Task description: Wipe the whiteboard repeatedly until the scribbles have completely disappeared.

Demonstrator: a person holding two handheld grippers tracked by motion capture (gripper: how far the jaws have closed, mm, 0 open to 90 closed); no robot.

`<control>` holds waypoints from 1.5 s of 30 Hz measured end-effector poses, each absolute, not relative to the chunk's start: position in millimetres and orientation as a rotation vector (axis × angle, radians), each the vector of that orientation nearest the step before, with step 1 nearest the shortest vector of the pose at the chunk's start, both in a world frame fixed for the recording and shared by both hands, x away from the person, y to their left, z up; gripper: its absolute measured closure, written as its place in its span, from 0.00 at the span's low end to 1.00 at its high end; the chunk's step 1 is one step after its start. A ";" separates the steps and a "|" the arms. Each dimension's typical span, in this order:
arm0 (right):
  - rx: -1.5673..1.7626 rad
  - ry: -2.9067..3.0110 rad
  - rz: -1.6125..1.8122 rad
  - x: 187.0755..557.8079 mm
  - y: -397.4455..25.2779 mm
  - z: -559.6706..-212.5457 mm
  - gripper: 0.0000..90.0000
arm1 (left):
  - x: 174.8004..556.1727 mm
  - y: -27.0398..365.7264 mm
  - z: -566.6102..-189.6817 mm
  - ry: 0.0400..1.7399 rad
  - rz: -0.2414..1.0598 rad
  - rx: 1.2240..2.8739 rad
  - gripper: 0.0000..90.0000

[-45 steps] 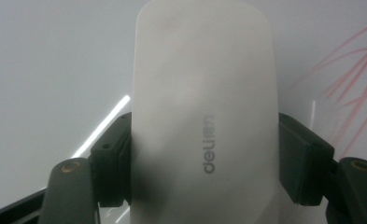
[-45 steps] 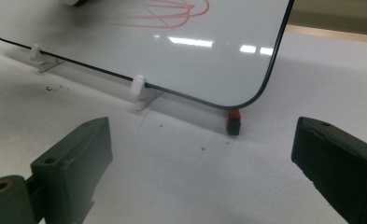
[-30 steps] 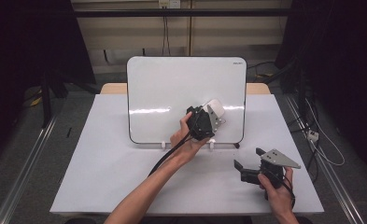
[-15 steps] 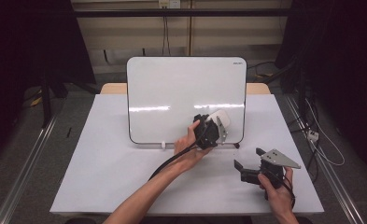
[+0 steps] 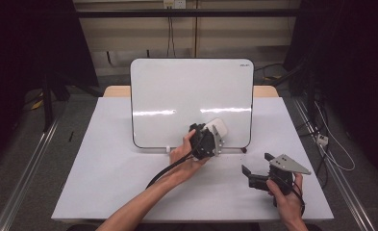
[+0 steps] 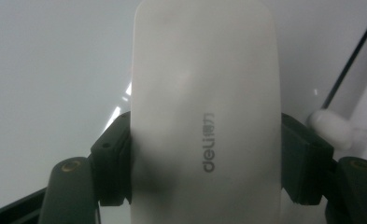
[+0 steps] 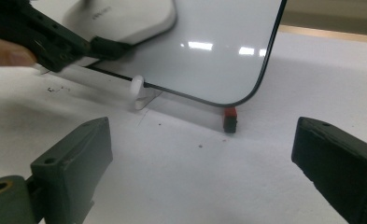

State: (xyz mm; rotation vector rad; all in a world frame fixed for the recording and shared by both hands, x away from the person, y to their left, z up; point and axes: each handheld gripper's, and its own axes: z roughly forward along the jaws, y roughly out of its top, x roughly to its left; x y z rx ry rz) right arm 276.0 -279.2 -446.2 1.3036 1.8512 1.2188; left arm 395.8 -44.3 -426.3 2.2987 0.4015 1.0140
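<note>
A whiteboard (image 5: 191, 101) stands upright on small white feet near the back of a white table (image 5: 105, 178), its surface blank apart from reflected light streaks. The left gripper (image 5: 214, 134) is up against the lower right part of the board, and its jaws pinch a white eraser (image 5: 217, 128) by its long sides. In the left gripper view the eraser (image 6: 204, 112) rises between the two black jaws, which press on both of its edges, and grey "deli" lettering runs along its back; the board's pale face lies just behind it, though contact cannot be told from there. The left hand (image 5: 184, 156) wraps the gripper's body, with the forearm coming in from the bottom edge and a black cable trailing down beside it. The right gripper (image 5: 254, 168) sits low over the table near the front right, well apart from the board, held by the right hand (image 5: 285, 197), with its grey plate on top. Its jaws are spread wide with nothing between them, as the right gripper view shows. That view also shows the board's rounded lower corner (image 7: 246, 93), a white foot (image 7: 139, 93) under its lower edge, and a small red and black block (image 7: 229, 119) on the table just below the corner.
</note>
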 end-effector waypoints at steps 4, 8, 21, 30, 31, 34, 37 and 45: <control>1.306 1.850 1.216 276.1 -279.0 -446.3 0.06 | 400.5 -18.5 -422.9 0.466 1.007 2.278 0.34; 1.307 1.850 1.210 276.6 -278.6 -446.5 0.06 | 406.2 16.0 -419.1 0.550 1.004 2.248 0.34; 1.309 1.849 1.206 278.2 -277.5 -446.4 0.06 | 414.2 40.2 -412.3 0.692 0.982 2.179 0.34; 1.305 1.852 1.212 279.4 -276.5 -446.3 0.06 | 418.1 10.9 -405.2 0.666 0.989 2.180 0.34; 1.306 1.851 1.212 279.4 -276.6 -446.3 0.06 | 418.7 6.9 -405.0 0.653 0.996 2.180 0.34; 1.302 1.855 1.215 279.4 -276.2 -446.3 0.06 | 417.5 -6.8 -404.7 0.624 0.999 2.194 0.34; 1.302 1.855 1.218 279.3 -276.2 -446.2 0.06 | 413.4 -25.6 -407.9 0.566 1.012 2.216 0.34; 1.301 1.858 1.217 279.5 -276.0 -446.4 0.06 | 405.8 -47.9 -414.6 0.508 1.022 2.244 0.34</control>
